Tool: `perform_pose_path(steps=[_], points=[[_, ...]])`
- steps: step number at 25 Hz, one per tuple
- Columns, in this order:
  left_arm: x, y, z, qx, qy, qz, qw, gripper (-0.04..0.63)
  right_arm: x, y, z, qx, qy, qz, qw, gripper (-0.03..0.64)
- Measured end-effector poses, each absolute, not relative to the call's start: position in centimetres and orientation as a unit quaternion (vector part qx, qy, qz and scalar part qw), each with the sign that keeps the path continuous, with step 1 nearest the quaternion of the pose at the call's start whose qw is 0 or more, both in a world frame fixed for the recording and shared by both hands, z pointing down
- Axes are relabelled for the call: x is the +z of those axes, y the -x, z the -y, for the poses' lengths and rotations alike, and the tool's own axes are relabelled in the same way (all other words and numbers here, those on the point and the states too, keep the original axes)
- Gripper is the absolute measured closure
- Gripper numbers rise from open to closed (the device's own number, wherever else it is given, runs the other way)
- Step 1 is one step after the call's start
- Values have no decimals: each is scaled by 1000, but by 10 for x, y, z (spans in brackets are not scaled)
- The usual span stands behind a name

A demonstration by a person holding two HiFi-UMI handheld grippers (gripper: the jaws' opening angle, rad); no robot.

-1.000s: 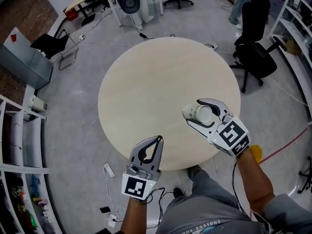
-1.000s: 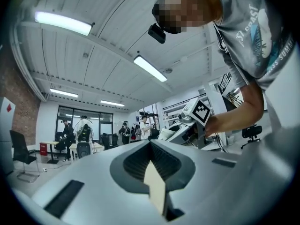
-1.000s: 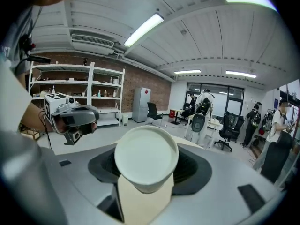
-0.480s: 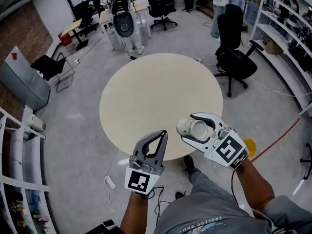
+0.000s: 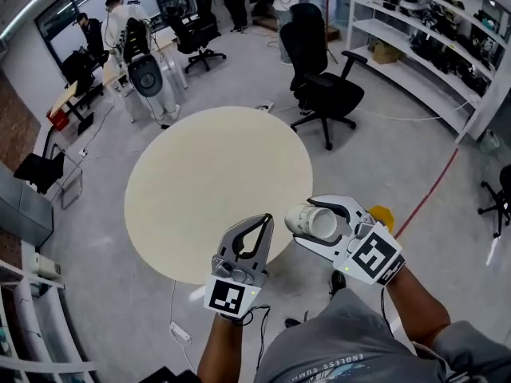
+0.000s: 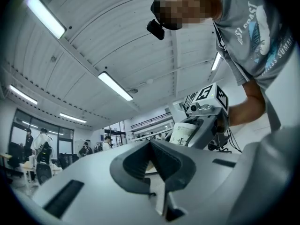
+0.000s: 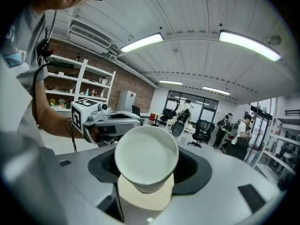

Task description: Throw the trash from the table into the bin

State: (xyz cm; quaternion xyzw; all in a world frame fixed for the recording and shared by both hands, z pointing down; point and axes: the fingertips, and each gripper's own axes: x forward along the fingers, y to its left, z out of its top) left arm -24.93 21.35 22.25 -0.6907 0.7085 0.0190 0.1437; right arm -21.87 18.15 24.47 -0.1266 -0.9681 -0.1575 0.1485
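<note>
My right gripper [image 5: 308, 221] is shut on a white paper cup [image 5: 313, 222], which lies sideways between its jaws beyond the table's near right edge, above the floor. In the right gripper view one round end of the cup [image 7: 146, 158] faces the camera and fills the gap between the jaws. My left gripper [image 5: 257, 222] is held beside it, over the near edge of the round beige table [image 5: 207, 174], jaws shut with nothing between them. From the left gripper view I see its closed tips [image 6: 151, 145] and, past them, the cup [image 6: 182, 134] in the right gripper [image 6: 202, 118].
A black office chair [image 5: 319, 86] stands behind the table on the right. Shelving [image 5: 423, 30] lines the right wall. A yellow object [image 5: 382, 214] and a red line [image 5: 431, 190] are on the floor to my right. A power strip [image 5: 180, 333] and cables lie at my feet.
The table has slid left and away in the head view as both grippers drew back from it and rose. The cup has stayed in the right gripper. The left gripper stays shut.
</note>
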Motion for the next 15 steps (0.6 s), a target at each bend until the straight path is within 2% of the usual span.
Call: perform_pose_path(steps=[8,15], points=[[262,171,-42,16,772,-626,104,561,284,131,-20,-99,24,979,178,330],[330,73,120,11,829,-557,51,561,356,31,134,-29,-54,975,213,330]])
